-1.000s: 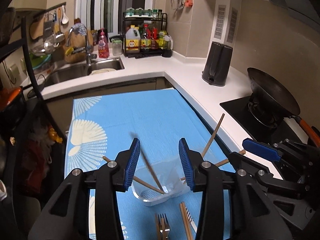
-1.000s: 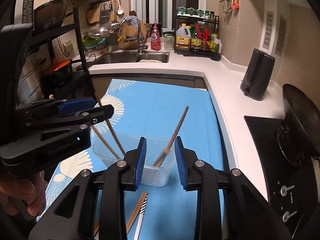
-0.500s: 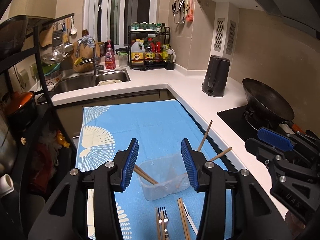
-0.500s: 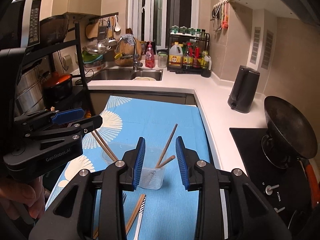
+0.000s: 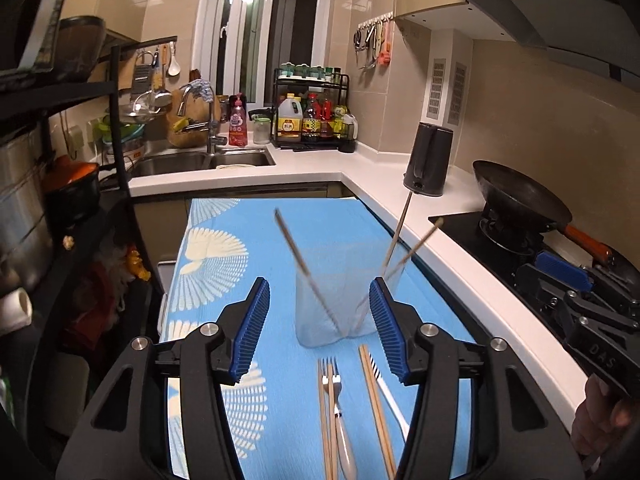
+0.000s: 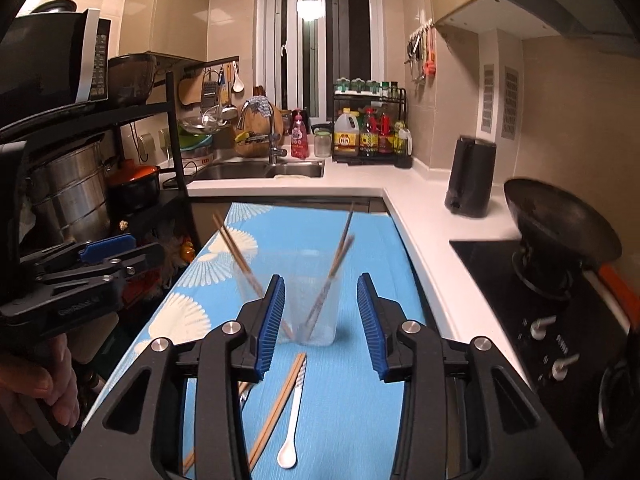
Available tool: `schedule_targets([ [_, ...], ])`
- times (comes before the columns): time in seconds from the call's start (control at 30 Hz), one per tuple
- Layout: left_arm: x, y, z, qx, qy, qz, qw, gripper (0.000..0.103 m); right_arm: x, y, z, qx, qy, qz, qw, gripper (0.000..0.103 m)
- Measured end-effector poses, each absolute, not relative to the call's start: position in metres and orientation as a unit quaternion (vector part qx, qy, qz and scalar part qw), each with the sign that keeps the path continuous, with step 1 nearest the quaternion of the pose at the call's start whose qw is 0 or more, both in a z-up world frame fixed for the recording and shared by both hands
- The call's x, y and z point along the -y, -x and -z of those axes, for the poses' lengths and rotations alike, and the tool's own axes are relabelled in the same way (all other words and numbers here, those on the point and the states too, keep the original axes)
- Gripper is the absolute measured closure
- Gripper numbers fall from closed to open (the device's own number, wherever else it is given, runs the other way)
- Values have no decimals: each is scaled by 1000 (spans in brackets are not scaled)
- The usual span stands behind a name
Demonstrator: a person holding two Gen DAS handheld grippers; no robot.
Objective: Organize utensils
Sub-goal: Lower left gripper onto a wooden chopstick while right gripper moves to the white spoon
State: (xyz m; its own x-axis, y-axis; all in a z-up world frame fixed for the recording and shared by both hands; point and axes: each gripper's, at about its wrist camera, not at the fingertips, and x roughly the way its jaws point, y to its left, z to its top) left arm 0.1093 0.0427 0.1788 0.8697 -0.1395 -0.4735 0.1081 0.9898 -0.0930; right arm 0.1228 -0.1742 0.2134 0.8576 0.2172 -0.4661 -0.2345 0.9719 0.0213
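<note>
A clear plastic cup stands upright on the blue cloth and holds several wooden chopsticks that lean outward. Nearer me on the cloth lie a fork, loose chopsticks and a white spoon. My left gripper is open and empty, just short of the cup. My right gripper is open and empty, also just short of the cup. Each gripper shows at the edge of the other's view.
A white counter runs along the cloth's right side, with a black kettle and a wok on a hob. A sink and bottle rack stand at the back. A dark shelf unit with pots stands on the left.
Both grippers have pulled back and risen from the cup, still open. The cup has gone from tilted to upright, with the chopsticks inside shifting.
</note>
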Motion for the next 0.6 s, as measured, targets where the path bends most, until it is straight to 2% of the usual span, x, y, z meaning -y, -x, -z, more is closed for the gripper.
schedule_targets([
  [0.07, -47, -95, -156, -244, 33, 54, 968, 51, 180, -117, -187, -258, -4, -121, 959, 68],
  [0.1, -49, -89, -146, -246, 37, 53, 967, 52, 181, -115, -175, -267, -13, -122, 956, 77],
  [0.17, -53, -78, -120, -255, 51, 53, 964, 53, 184, -108, -146, -286, -27, -122, 950, 87],
  [0.23, -53, -70, -95, -271, 63, 60, 959, 60, 185, -102, -120, -306, -40, -121, 943, 88],
  [0.3, -55, -62, -70, -294, 87, 61, 950, 77, 182, -97, -92, -332, -51, -127, 933, 87],
  [0.37, -57, -52, -43, -317, 115, 69, 939, 85, 177, -92, -68, -353, -53, -128, 925, 86],
  [0.5, -49, -39, -2, -357, 118, 68, 924, 86, 170, -89, -33, -389, -61, -132, 910, 85],
  [0.6, -46, -39, 3, -360, 108, 72, 924, 86, 170, -94, -22, -399, -76, -129, 905, 81],
])
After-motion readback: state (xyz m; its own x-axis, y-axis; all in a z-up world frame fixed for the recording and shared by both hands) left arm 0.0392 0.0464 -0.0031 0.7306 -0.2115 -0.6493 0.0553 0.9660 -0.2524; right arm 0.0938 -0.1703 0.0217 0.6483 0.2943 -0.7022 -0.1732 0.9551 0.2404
